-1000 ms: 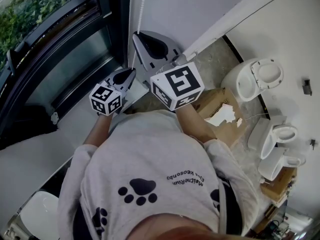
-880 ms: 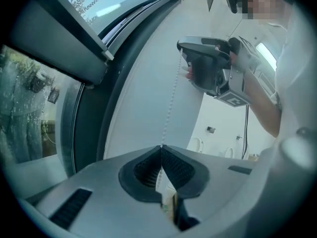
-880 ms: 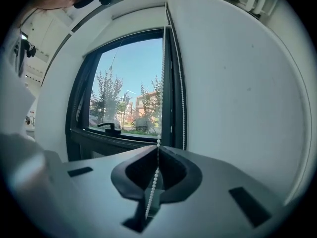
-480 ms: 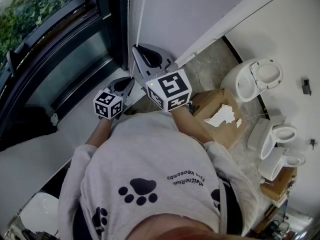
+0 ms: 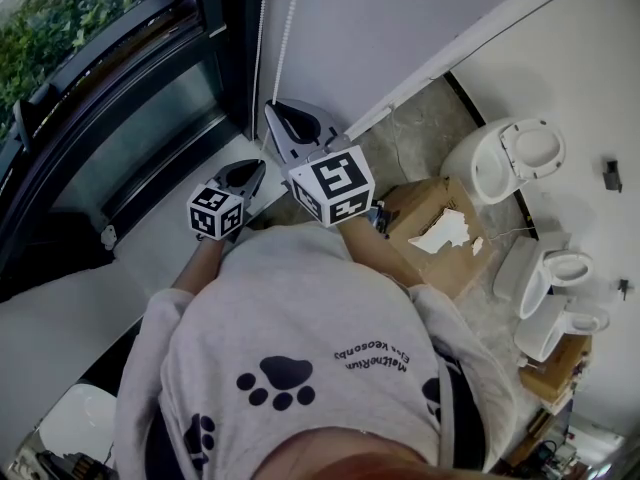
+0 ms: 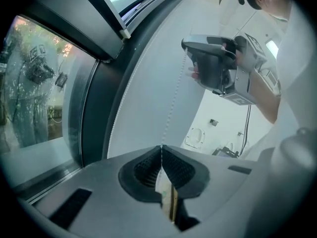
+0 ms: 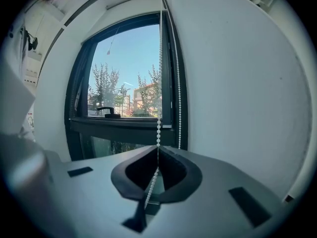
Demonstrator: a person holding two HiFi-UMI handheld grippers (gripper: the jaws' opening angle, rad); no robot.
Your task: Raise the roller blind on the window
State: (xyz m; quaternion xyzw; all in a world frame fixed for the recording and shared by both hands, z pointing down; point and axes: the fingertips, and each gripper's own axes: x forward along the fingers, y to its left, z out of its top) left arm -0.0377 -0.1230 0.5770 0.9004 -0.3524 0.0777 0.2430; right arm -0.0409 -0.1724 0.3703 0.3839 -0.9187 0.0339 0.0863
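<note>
Bead chain: the blind's white bead chain (image 7: 158,128) hangs in two strands down the pale wall just beside the dark window frame (image 7: 171,83), at the window's right edge.
Right gripper: the right gripper (image 7: 157,150) has its fingers closed on one strand, which enters at their tips and runs on down between them.
Left gripper: the left gripper (image 6: 161,148) also has its fingers together, with a strand rising from their tips.
Writing: the two marker cubes (image 5: 332,185) carry black-and-white square patterns and no words. The grey shirt (image 5: 300,308) has dark paw prints (image 5: 275,383) and a small line of print that appears upside down and cannot be read with certainty.
Right gripper view only: blue sky, trees and buildings through the glass, and a window handle (image 7: 105,110) on the lower frame.
Left gripper view only: the right gripper from the side, higher up the chain, with a hand (image 6: 247,58) wrapped around its grip.
Head view only: white toilets (image 5: 505,158) on the floor at right and an open cardboard box (image 5: 440,233) beside the person.
Hand pose: both forearms reach forward from the chest. The grippers sit side by side, pointing at the wall beside the window and tipped slightly down.
</note>
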